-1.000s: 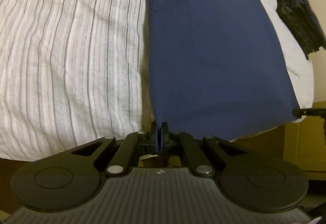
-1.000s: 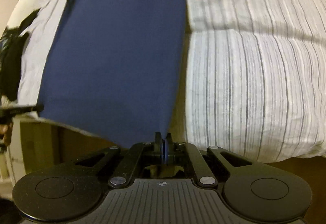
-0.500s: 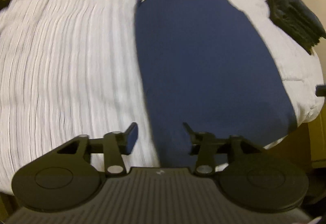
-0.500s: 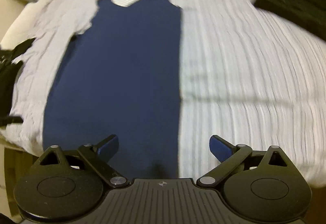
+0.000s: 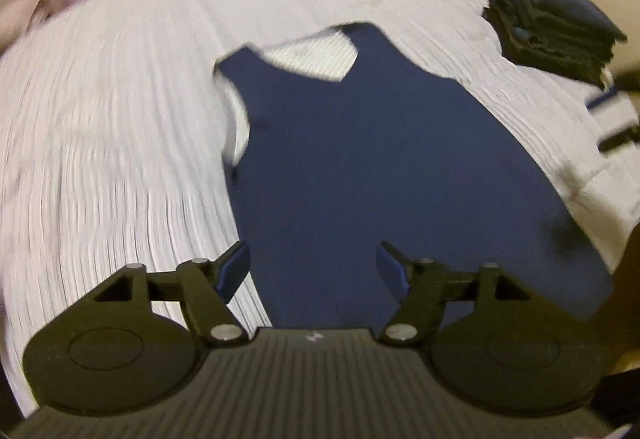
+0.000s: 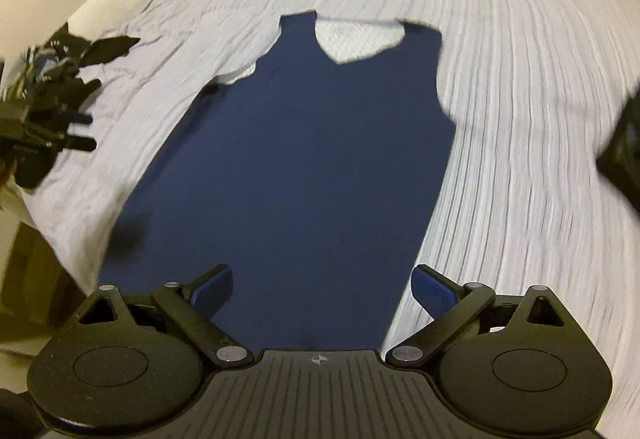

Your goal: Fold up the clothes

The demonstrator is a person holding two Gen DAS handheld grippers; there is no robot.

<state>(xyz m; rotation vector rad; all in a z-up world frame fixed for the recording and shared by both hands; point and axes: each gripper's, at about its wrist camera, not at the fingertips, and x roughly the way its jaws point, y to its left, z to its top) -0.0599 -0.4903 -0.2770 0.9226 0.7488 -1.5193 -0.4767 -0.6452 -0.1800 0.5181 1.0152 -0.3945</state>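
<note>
Navy tank top (image 5: pixel 380 167) lies spread flat on the striped white bedcover (image 5: pixel 120 159), its long axis running from the near edge of the bed toward the far side: hem nearest the grippers, the two shoulder straps and scooped neckline at the far end.

Both grippers hang above the hem end, tilted down at the cloth. The left gripper (image 5: pixel 314 267) has its jaws spreading apart, with nothing between them; only the shirt's near left portion shows beneath, untouched. The right gripper (image 6: pixel 322 285) stands at full spread and is likewise empty, above the shirt's near right edge where navy meets bedcover.

From here the straps are the far end and the hem the near end, so any fold along the length would mean reaching away across the whole body of the shirt, or taking the hem corners just below and carrying them forward. The hem looks the closer target for both hands, left hand toward the left corner, right hand toward the right, neither clearly nearer than the other.

A stack of dark folded clothes (image 5: pixel 556 27) sits at the far right of the bed, well apart from the shirt. A jumble of dark clothing (image 6: pixel 60 79) lies off the bed's left side.
</note>
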